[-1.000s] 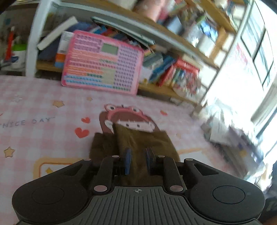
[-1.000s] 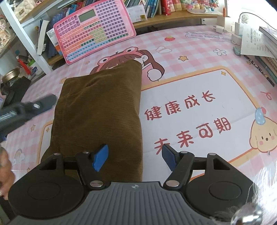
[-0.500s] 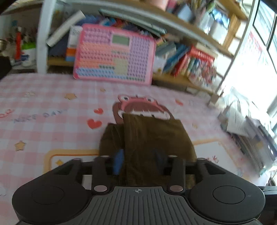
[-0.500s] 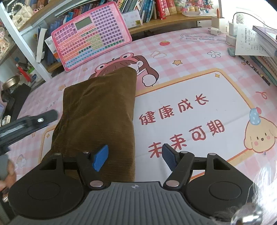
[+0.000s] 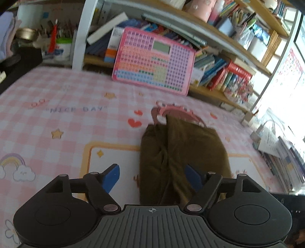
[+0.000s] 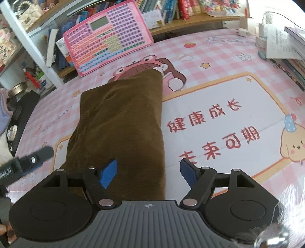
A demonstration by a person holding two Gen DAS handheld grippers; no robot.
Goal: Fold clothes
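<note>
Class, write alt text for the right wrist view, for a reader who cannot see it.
A folded brown garment lies on a pink checked cartoon mat, with the open right gripper just above its near end. A pink keyboard toy leans against the bookshelves behind.

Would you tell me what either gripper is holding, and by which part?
Nothing: the left gripper has just opened off the brown garment; the right gripper is open.

the folded garment [image 6: 122,122] is plain olive-brown. the mat [image 6: 219,89] beneath is pink-and-white checked, with stars, hearts, a white panel edged orange and red characters. the board [image 5: 154,61] is pink with multicoloured squares.
</note>
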